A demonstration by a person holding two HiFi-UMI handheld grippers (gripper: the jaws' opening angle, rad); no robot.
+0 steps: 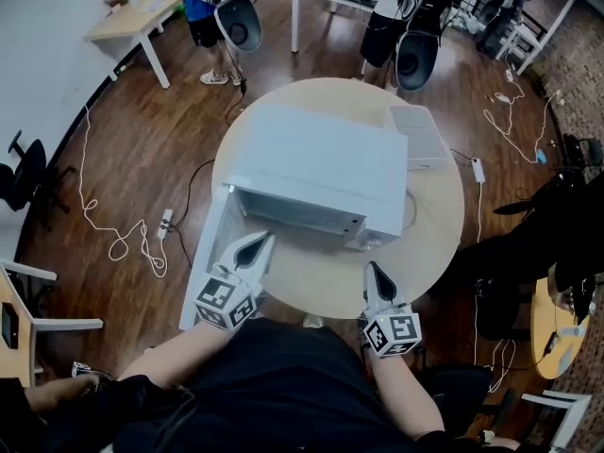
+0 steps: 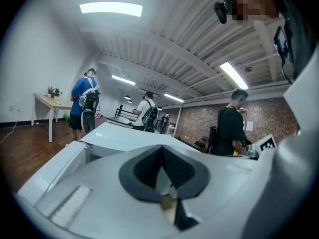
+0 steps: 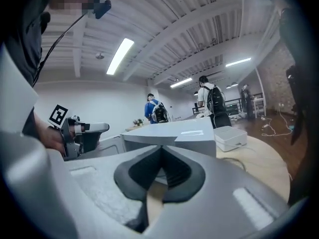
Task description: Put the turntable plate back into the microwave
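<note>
A white microwave (image 1: 316,168) stands on a round wooden table (image 1: 434,234), its front toward me and its door (image 1: 203,272) swung open to the left. No turntable plate shows in any view, and the cavity is dark. My left gripper (image 1: 260,243) hovers shut and empty just in front of the open cavity, near the door hinge. My right gripper (image 1: 376,270) is also shut and empty, over the table's near edge by the microwave's right front corner. The microwave's top (image 2: 124,136) fills the left gripper view beyond the closed jaws. In the right gripper view the microwave (image 3: 184,133) lies ahead.
A small white box (image 1: 420,135) sits on the table behind the microwave's right side. Cables and a power strip (image 1: 165,223) trail over the wooden floor. People with backpacks stand at the desks beyond the table (image 1: 226,8). Chairs stand at the left edge.
</note>
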